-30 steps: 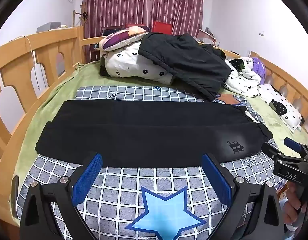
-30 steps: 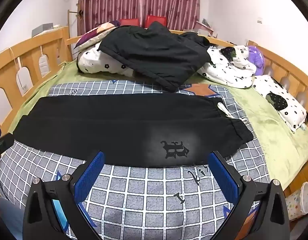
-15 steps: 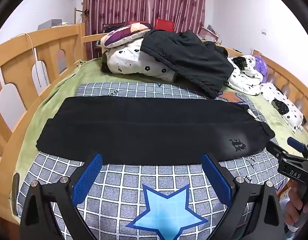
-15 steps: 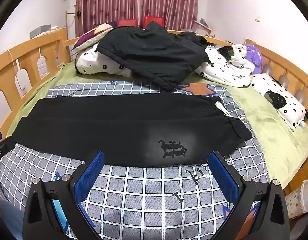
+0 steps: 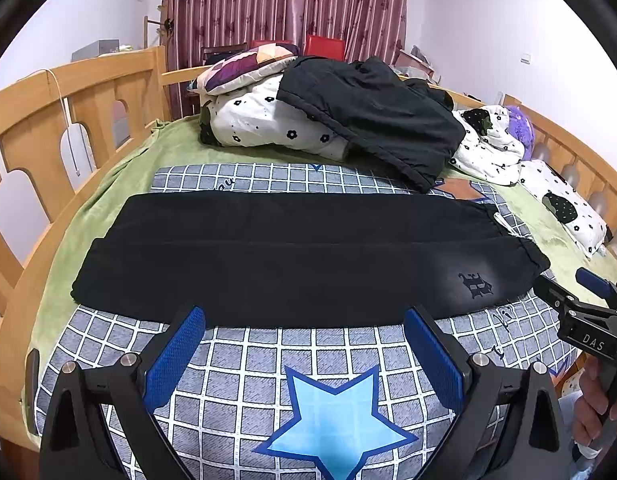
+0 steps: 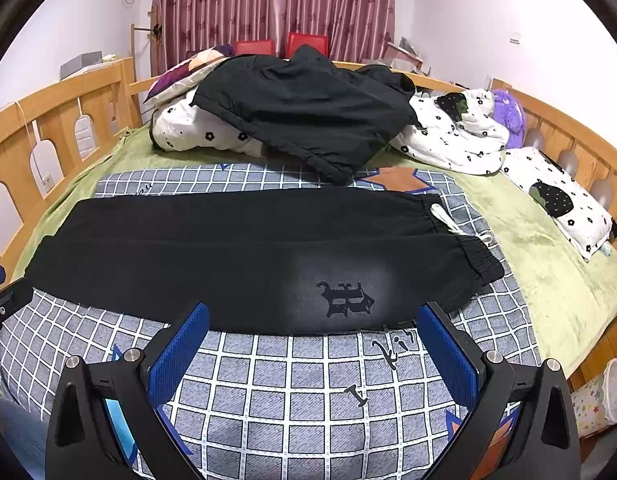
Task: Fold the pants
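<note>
Both grippers hover wide open and empty above the near edge of a checked blanket (image 5: 244,364) on a wooden bed (image 5: 88,92): the left gripper (image 5: 304,354) short of the pants' middle, the right gripper (image 6: 312,354) nearer the waist end. Black pants (image 5: 292,264) lie flat across the blanket, cuffs to the left, elastic waistband (image 6: 478,258) and white drawstring (image 6: 448,220) to the right, a dark logo (image 6: 344,298) showing on the near leg. One leg appears laid lengthwise along the other, so the first fold looks done; folding cuff end to waist end seems still to come, and neither tool is touching the cloth. Behind, a black jacket (image 6: 304,108) is draped over piled bedding (image 6: 188,128), well apart from the work.
</note>
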Demonstrator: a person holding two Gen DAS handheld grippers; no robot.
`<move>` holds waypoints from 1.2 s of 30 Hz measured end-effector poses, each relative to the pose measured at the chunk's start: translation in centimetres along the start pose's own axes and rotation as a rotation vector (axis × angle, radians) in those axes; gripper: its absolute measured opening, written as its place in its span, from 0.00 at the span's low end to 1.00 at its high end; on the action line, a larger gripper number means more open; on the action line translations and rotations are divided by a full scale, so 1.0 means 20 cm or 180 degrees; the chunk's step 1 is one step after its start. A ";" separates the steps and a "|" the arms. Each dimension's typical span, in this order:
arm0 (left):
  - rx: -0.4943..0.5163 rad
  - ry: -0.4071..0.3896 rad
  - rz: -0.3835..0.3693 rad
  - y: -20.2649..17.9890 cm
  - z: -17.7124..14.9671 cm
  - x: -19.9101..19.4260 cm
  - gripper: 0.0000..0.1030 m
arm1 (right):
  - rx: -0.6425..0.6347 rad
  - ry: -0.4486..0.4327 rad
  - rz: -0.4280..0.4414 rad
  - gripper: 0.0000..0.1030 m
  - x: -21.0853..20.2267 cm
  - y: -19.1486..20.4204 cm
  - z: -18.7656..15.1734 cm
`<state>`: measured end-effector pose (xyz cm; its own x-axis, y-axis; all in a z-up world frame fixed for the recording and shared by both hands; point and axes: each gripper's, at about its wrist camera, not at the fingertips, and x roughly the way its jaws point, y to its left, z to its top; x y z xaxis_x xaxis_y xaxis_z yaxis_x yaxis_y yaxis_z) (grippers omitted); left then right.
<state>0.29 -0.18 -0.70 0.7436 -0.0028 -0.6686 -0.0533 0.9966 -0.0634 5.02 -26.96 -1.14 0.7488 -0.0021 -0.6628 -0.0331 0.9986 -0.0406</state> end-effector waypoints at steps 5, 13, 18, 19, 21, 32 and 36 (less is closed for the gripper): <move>-0.0002 0.0001 0.0000 0.00 0.00 0.00 0.97 | 0.0001 -0.0001 0.0001 0.99 0.00 0.00 0.00; 0.0001 0.0001 -0.0004 0.00 0.01 0.00 0.97 | -0.0001 -0.0004 -0.0003 0.99 0.00 0.00 0.00; 0.0001 0.0003 -0.0002 0.00 0.01 0.00 0.97 | -0.0006 -0.0008 -0.0003 0.99 0.00 0.00 0.00; 0.0000 0.0003 -0.0001 0.00 0.01 0.00 0.97 | -0.0008 -0.0007 -0.0003 0.99 0.00 0.00 0.00; -0.0001 0.0004 -0.0002 0.00 0.00 0.00 0.97 | -0.0008 -0.0006 -0.0005 0.99 0.00 0.00 0.00; -0.0003 0.0005 -0.0002 0.01 0.00 -0.01 0.97 | -0.0007 -0.0011 -0.0007 0.99 -0.01 0.00 0.00; -0.0006 0.0006 0.0002 0.01 0.00 -0.01 0.97 | -0.0010 -0.0013 -0.0009 0.99 -0.01 0.00 0.00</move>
<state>0.22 0.09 -0.60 0.7423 -0.0024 -0.6701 -0.0550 0.9964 -0.0644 4.96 -26.96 -1.06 0.7515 -0.0045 -0.6597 -0.0332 0.9984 -0.0448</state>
